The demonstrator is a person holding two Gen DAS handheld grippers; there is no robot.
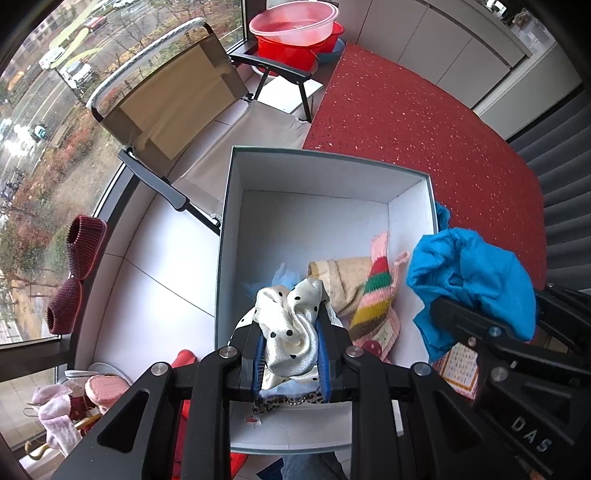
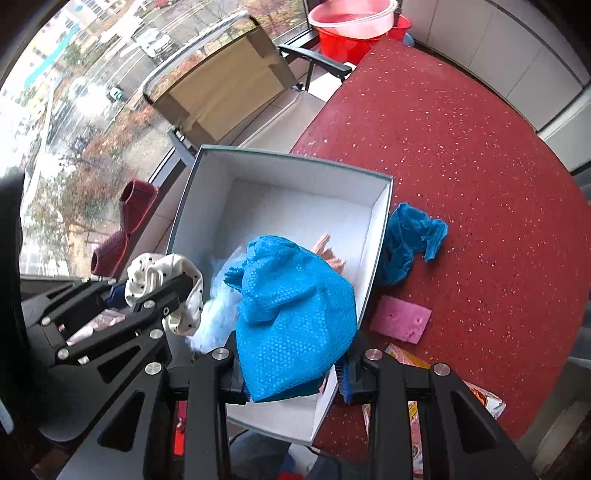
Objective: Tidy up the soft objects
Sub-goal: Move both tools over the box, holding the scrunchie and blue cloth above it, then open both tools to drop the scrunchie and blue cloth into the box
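Observation:
My left gripper [image 1: 290, 354] is shut on a white satin scrunchie with black dots [image 1: 291, 328] and holds it over the near part of an open white box [image 1: 325, 173]. My right gripper [image 2: 295, 373] is shut on a bright blue cloth [image 2: 291, 314] over the same box [image 2: 280, 173]. In the box lie a beige sock [image 1: 343, 280], a striped knitted piece [image 1: 373, 299] and a leopard-print item [image 1: 291, 400]. A second blue cloth [image 2: 410, 236] and a pink sponge [image 2: 400, 319] lie on the red table to the right of the box.
The box sits at the left edge of the red speckled table [image 1: 424, 122]. A folding chair [image 1: 177, 107] stands beyond it by the window. Dark red knitted slippers [image 1: 74, 269] hang at the left. Red basins [image 1: 299, 33] stand at the back. Pink clothes [image 1: 59, 417] lie at lower left.

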